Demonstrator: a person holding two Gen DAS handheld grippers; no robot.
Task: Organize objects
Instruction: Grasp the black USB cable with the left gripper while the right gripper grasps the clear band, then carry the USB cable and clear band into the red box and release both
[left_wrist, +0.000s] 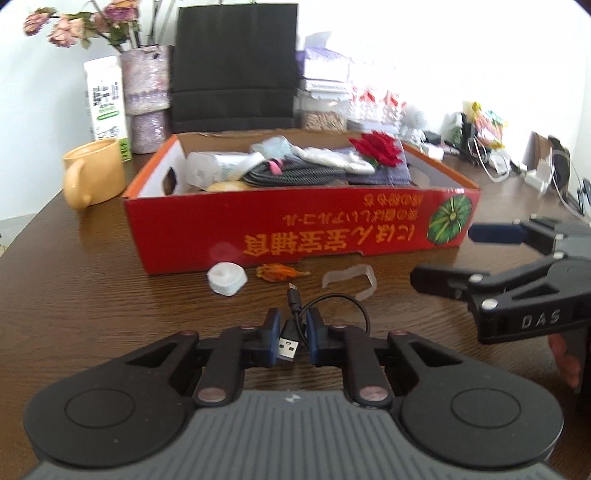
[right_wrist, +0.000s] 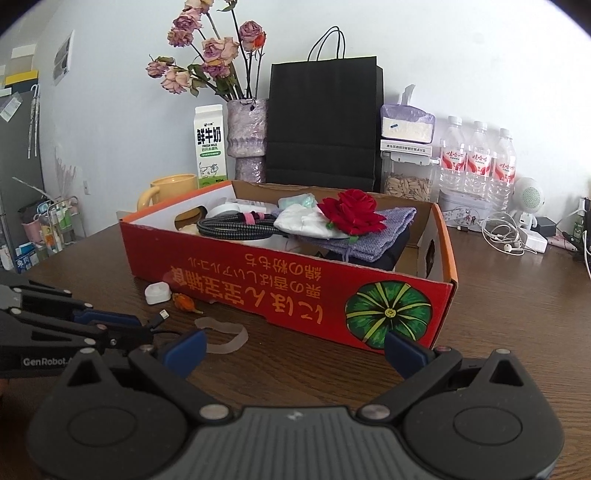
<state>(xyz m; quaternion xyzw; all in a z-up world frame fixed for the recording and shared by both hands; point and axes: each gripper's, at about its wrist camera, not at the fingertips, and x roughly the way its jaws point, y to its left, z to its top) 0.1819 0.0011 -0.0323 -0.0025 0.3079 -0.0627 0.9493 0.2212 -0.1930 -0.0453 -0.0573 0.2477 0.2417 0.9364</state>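
Clenched on the short black USB cable (left_wrist: 295, 334), the left gripper (left_wrist: 291, 332) sits low over the bench (left_wrist: 110, 295) — pickup step. Next: lift it into the red box (left_wrist: 295, 221). Right gripper (right_wrist: 293, 350) — fingers spread, empty — waits beside.

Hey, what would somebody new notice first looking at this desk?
Probably the red cardboard box mid-table, with upside-down yellow lettering and a green pumpkin picture, piled with cables, cloths and a red fabric rose. In front of it, the left gripper has its fingers shut on a short black USB cable.
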